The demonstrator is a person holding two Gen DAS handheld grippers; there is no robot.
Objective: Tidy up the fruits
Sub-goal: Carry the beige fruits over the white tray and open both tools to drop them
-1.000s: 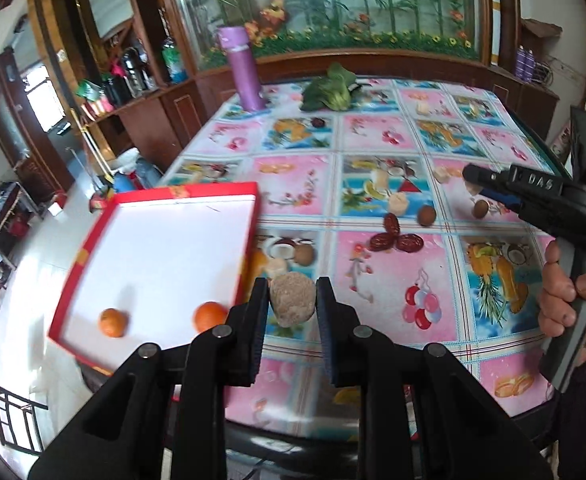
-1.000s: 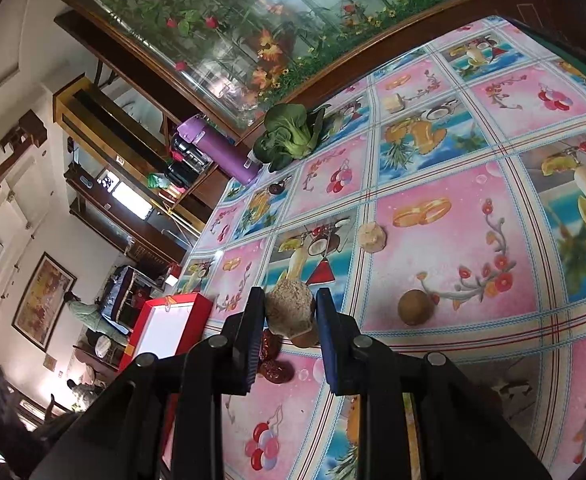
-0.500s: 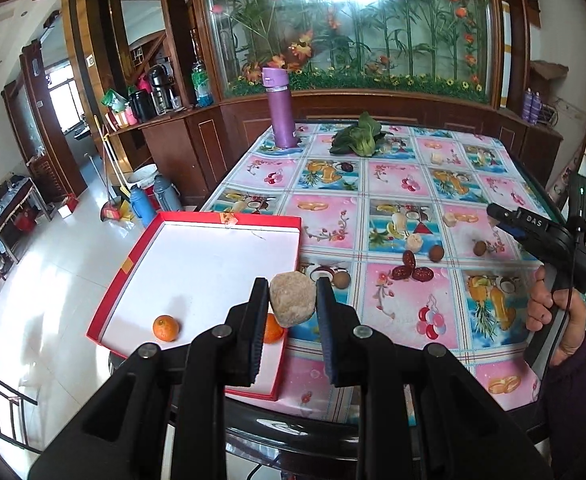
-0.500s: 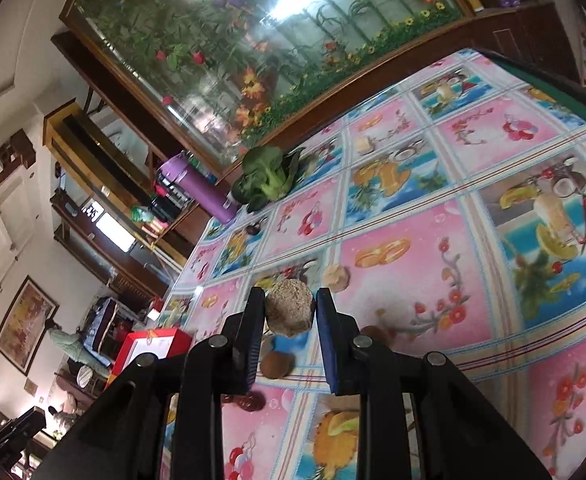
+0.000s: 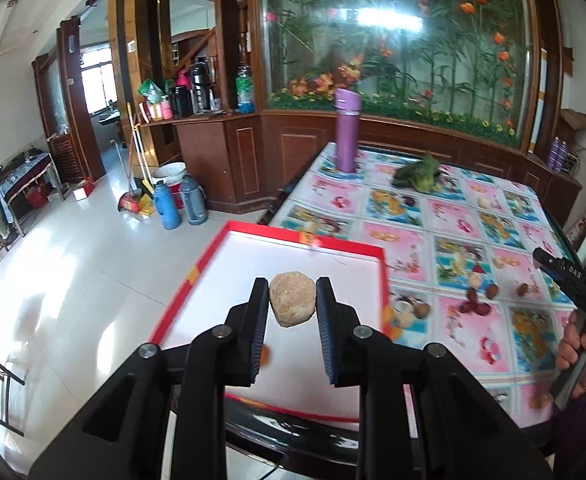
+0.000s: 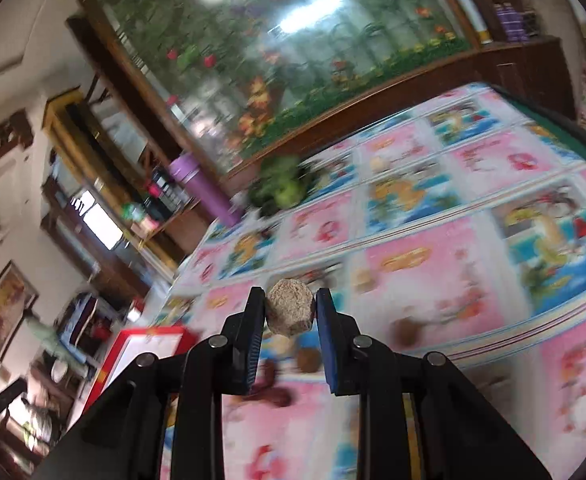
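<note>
Presently, both claws loaded.
Left claw [image 5: 292, 309] clamps a brown fruit [image 5: 292, 304] over the red tray [image 5: 381, 280]; right claw [image 6: 290, 313] clamps a second brown fruit [image 6: 290, 312] above the surface [image 6: 433, 280].

Your left gripper [image 5: 291, 304] clamps a rough tan fruit [image 5: 292, 305] above the red-rimmed white tray [image 5: 381, 276]. Your right hand [image 5: 579, 350] holds the other gripper [image 5: 539, 256] over the fruit-print tablecloth [image 5: 453, 216].

floor [image 5: 73, 280]: glossy white tile | cabinets [image 5: 229, 160]: dark wood | wall: floral glass panel [image 5: 393, 40]
</note>
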